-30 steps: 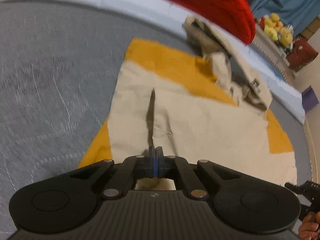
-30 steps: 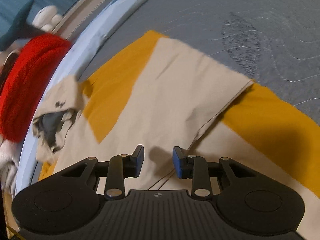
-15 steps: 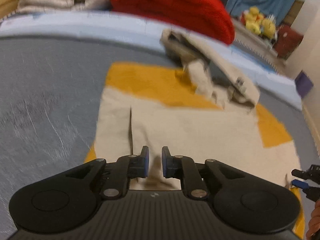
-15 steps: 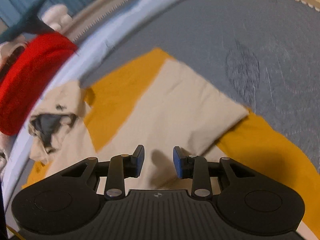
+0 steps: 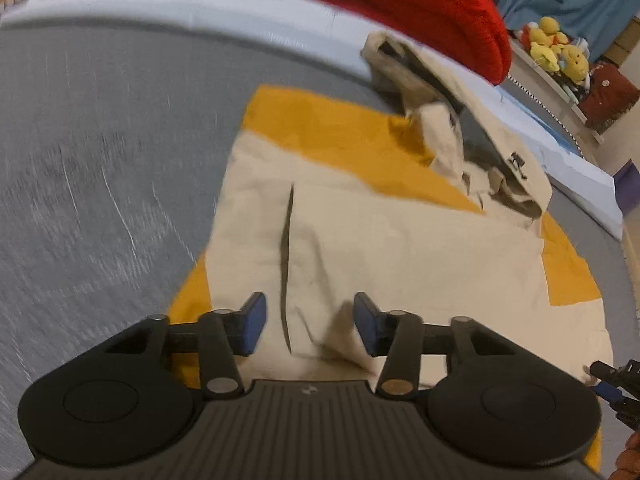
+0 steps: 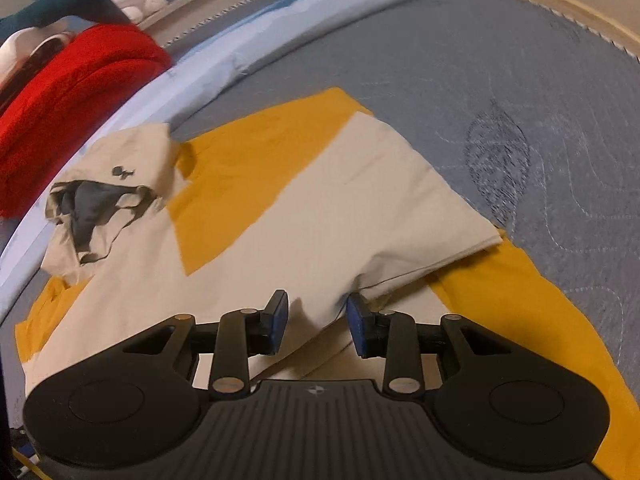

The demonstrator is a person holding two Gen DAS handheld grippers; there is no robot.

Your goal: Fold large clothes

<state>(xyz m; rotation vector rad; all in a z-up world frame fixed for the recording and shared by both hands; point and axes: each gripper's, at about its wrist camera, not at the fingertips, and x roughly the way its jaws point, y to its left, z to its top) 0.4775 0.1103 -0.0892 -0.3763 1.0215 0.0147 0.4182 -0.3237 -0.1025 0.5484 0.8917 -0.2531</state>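
A large beige and yellow hooded garment (image 5: 392,248) lies spread on the grey quilted bed (image 5: 100,152), its hood (image 5: 472,136) crumpled at the far end. It also shows in the right wrist view (image 6: 328,216), with a beige sleeve (image 6: 420,208) folded over the body and the hood (image 6: 108,196) at the left. My left gripper (image 5: 308,324) is open and empty just above the garment's near edge, over a dark fold line. My right gripper (image 6: 316,320) is open and empty over the folded sleeve's near edge. The right gripper's tip shows at the left wrist view's right edge (image 5: 616,384).
A red knitted item (image 5: 400,4) lies beyond the bed's pale blue edge (image 5: 160,4); it also shows in the right wrist view (image 6: 68,96). Yellow plush toys (image 5: 560,48) sit on a shelf at the far right. Grey bedding (image 6: 520,80) lies to the right of the garment.
My left gripper was shut on the garment's edge and has opened wide, letting the cloth go. The right gripper has stayed open above the folded sleeve, drawing back a little.
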